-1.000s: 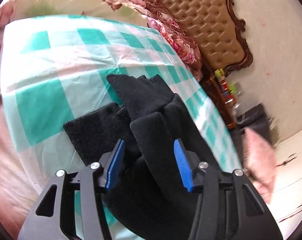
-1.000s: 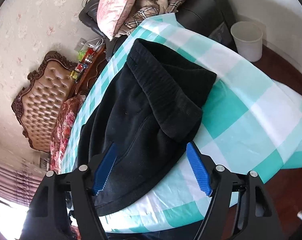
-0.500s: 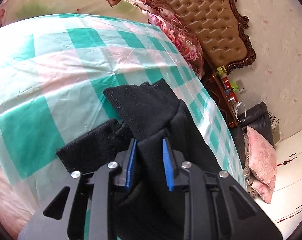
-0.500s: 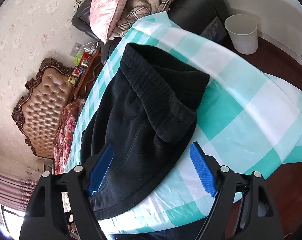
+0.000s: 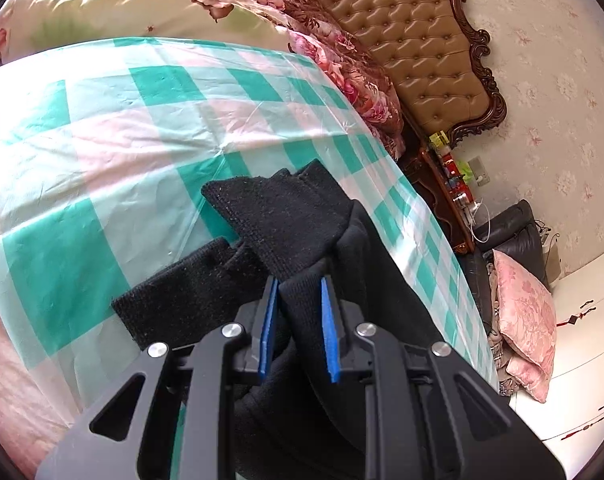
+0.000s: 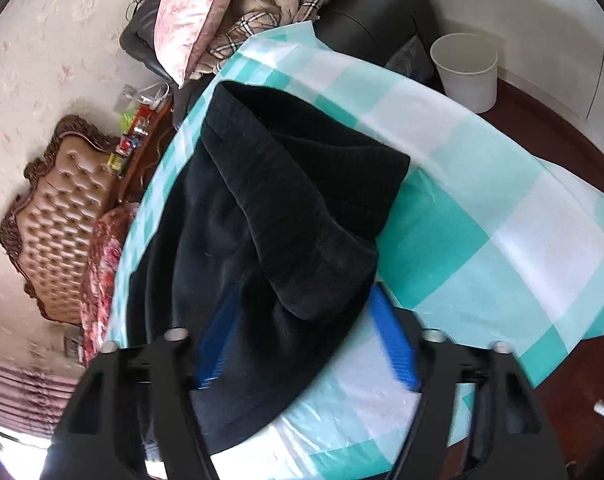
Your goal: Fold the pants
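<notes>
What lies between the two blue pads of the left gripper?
A bunched fold of the black pants, near the cuffs, fills the gap between the pads of the left gripper, which press on it. The left wrist view shows this.

No legible text, label or number anywhere

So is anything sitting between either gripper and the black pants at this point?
Nothing visible. The left gripper is pinched on a fold of the black pants. The right gripper is closing with the pants' waist end between its jaws, on the checked cloth.
</notes>
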`<state>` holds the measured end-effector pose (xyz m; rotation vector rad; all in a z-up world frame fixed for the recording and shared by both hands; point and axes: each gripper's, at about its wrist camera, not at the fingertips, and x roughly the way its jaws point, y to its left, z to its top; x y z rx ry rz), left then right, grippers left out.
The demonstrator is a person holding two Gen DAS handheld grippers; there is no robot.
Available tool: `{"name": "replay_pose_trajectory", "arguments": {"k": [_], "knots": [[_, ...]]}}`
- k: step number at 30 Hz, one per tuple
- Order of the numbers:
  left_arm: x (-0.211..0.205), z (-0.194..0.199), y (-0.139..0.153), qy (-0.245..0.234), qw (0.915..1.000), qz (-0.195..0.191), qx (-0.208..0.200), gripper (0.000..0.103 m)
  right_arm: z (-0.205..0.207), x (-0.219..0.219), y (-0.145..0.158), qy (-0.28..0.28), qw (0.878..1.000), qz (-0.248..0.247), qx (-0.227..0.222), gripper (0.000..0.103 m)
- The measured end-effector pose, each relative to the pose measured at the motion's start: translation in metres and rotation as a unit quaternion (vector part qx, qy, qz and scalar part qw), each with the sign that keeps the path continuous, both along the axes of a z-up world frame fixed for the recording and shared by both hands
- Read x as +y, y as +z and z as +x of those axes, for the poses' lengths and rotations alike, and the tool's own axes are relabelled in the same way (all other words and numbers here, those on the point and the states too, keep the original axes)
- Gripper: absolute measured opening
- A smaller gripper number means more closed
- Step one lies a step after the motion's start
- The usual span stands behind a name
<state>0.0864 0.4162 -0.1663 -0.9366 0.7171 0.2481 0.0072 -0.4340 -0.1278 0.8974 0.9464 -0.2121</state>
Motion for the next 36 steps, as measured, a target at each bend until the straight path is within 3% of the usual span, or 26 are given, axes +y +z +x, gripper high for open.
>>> {"name": "replay_pose_trajectory", "arguments": {"k": [3, 10, 15, 24, 31, 34, 36], "knots": [[0.001, 0.001, -0.001, 0.0, 1.0, 0.001, -0.002, 0.019, 0.003, 0.004, 0.009, 0.011, 1.0, -0.027, -0.003, 0.039], [-0.004, 0.003, 0.028, -0.015, 0.9992, 0.026, -0.025, 0.016, 0.009, 0.018, 0.027, 0.052, 0.993, -0.103, 0.022, 0.037], [-0.009, 0.004, 0.036, -0.021, 0.9988, 0.032, -0.029, 0.016, 0.002, 0.006, 0.015, 0.046, 0.996, -0.067, 0.027, 0.04], [-0.008, 0.005, 0.03, -0.015, 0.9994, 0.023, -0.022, 0.016, -0.005, -0.004, 0.023, 0.035, 0.998, -0.049, 0.005, 0.04], [-0.008, 0.003, 0.021, -0.014, 0.9996, 0.015, -0.017, 0.016, 0.0, -0.014, 0.002, 0.019, 1.0, 0.0, 0.002, 0.042], [-0.006, 0.003, 0.02, -0.014, 0.9997, 0.009, -0.015, 0.015, 0.002, -0.012, 0.011, 0.019, 1.0, -0.02, -0.007, 0.025], [-0.004, 0.003, 0.031, -0.017, 0.9995, 0.006, -0.026, 0.014, 0.006, -0.01, 0.035, 0.026, 0.998, -0.044, -0.035, 0.016]]}}
